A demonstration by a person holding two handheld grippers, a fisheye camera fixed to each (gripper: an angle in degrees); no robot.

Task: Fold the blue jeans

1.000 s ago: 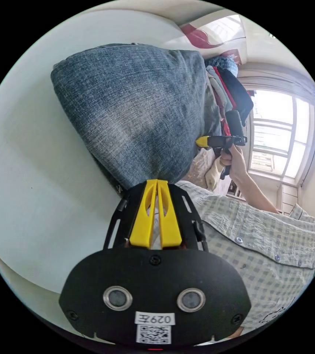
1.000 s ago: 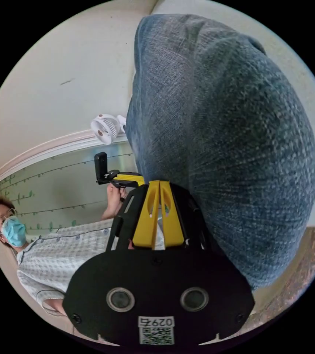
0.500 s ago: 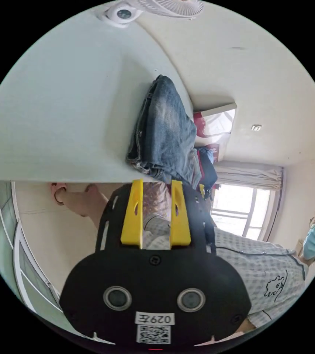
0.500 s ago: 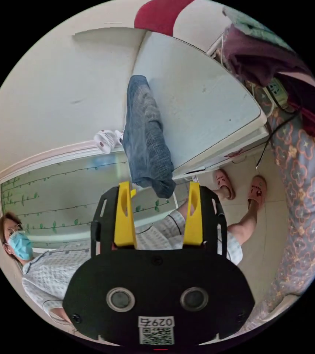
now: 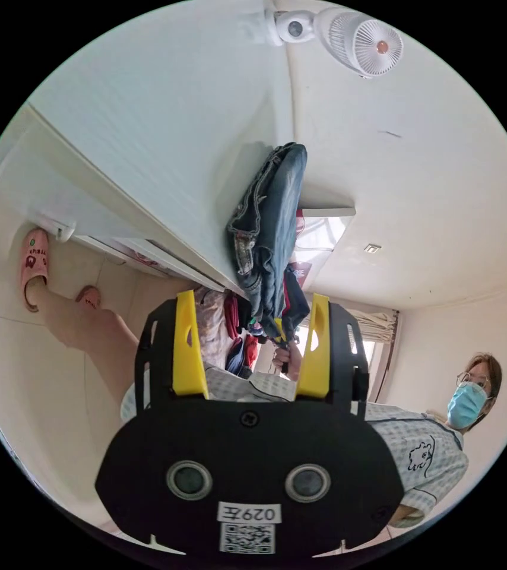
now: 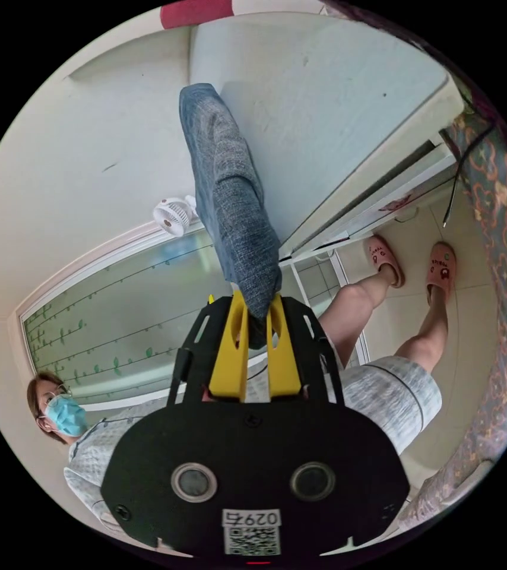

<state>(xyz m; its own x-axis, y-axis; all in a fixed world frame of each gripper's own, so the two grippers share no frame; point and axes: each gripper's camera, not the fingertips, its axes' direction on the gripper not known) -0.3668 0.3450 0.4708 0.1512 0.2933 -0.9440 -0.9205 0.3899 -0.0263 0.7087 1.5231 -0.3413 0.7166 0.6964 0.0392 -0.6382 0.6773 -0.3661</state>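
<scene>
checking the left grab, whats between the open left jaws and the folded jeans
Left gripper view: nothing solid. The left gripper gapes just short of the jeans on the table.

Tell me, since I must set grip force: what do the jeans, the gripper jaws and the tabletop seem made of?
The blue jeans look like woven cotton denim, matte and faded, with a visible weave and stitched seams. The right gripper has yellow jaws that look like smooth moulded plastic on a black frame, probably plastic or metal. The table is pale, flat and matte, possibly laminate or painted board; I cannot tell which.

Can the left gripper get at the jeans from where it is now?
Probably yes: the left gripper is open with the jeans hanging off the table edge just ahead, nothing between.
</scene>
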